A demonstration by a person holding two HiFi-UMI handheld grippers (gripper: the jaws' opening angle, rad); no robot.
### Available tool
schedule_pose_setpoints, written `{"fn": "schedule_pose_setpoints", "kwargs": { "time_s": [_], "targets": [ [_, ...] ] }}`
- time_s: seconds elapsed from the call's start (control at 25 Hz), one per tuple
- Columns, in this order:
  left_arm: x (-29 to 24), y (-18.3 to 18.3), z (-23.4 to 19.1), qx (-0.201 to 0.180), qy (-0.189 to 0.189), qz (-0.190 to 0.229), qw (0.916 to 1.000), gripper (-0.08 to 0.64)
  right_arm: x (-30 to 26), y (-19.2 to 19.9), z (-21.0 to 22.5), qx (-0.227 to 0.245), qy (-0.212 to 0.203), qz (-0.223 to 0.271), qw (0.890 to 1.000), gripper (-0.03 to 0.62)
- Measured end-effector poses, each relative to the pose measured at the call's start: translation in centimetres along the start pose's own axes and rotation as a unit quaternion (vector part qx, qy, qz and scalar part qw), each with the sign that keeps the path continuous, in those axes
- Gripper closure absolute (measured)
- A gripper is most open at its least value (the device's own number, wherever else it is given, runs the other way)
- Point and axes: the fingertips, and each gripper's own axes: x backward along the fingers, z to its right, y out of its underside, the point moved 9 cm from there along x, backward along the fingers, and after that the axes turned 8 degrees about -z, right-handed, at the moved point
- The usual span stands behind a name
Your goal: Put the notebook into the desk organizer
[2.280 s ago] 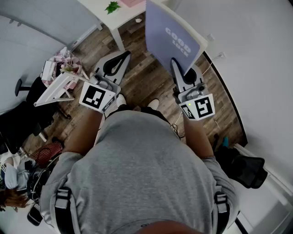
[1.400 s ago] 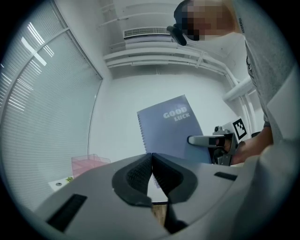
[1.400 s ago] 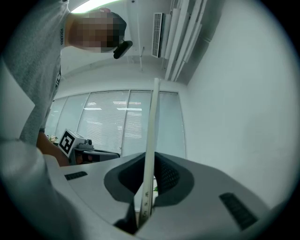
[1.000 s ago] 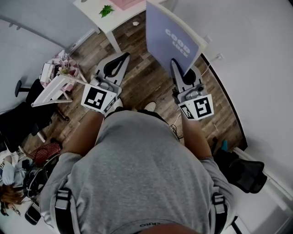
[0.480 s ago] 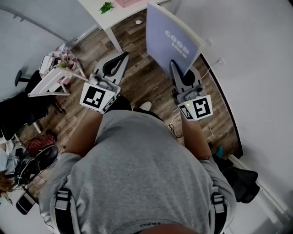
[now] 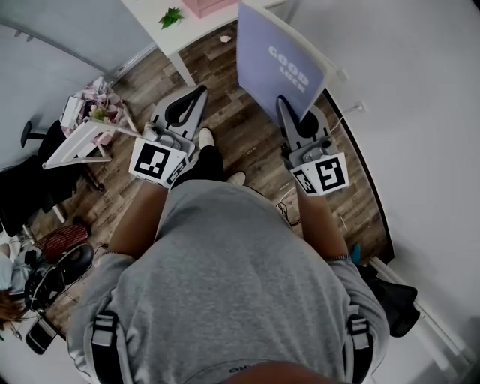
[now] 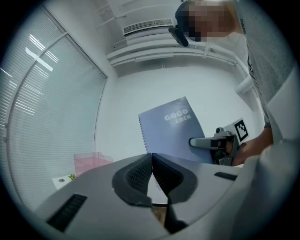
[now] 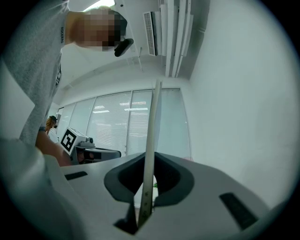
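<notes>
You're mid-carry: your right claw (image 8: 149,164) grips the notebook (image 6: 277,67) upright above the floor, your left claw (image 7: 152,158) is clenched empty, so next reach the pink desk organizer (image 7: 91,163) on the surface (image 6: 154,22).

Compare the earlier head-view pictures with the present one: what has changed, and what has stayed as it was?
The person's white shoe has stepped forward toward the white table, and the floor has shifted in view with the walk. Nothing was taken hold of or let go. The right gripper stays shut on the upright notebook. The left gripper stays shut and empty.
</notes>
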Motion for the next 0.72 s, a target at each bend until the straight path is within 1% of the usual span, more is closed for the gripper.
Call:
{"fn": "schedule_pose_setpoints", "kwargs": {
  "time_s": [0.36,0.56,0.72],
  "targets": [
    [-5.2,-0.6,-6.2,0.007,0.013,0.009,0.9999,0.54,-7.0,-1.3,3.6,0.008,-0.003,-0.013,1.0,0.552],
    [-6.9,-1.1,-9.8,0.001,0.016,0.009,0.9998,0.54,-11.0,-2.1,4.5,0.01,-0.006,-0.02,1.0,0.552],
    [-8.4,-1.4,-13.0,0.008,0.022,0.01,0.9997,0.54,-14.4,-2.6,5.3,0.013,-0.005,-0.024,1.0,0.552]
  ]
}}
